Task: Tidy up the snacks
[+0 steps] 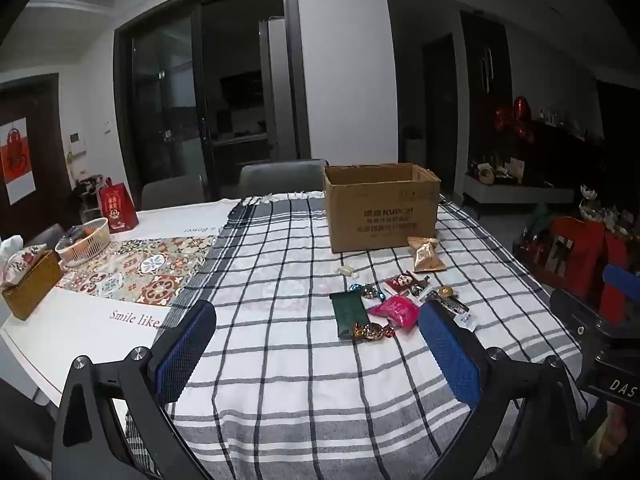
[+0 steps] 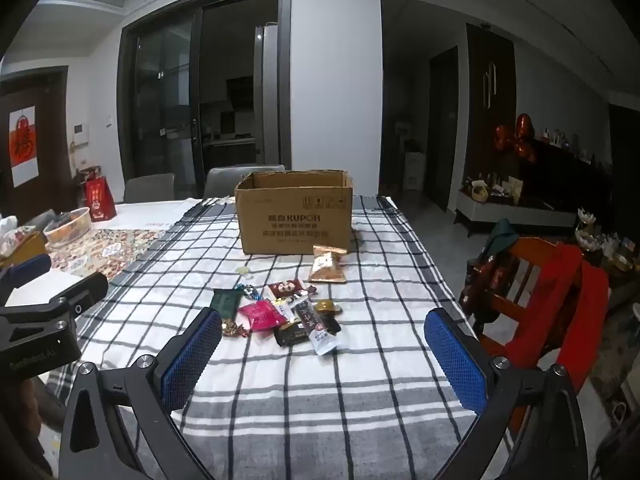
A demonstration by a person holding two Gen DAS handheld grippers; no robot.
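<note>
Snacks (image 2: 288,312) lie in a loose cluster on our checked tablecloth (image 2: 320,380), just in front of the open cardboard box (image 2: 294,216). We hold the left gripper (image 1: 316,344) and right gripper (image 2: 324,352) fully spread, both empty, above the cloth.

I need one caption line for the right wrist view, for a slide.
Open right gripper hovers over a checked tablecloth, facing scattered snack packets and an open cardboard box.
</note>
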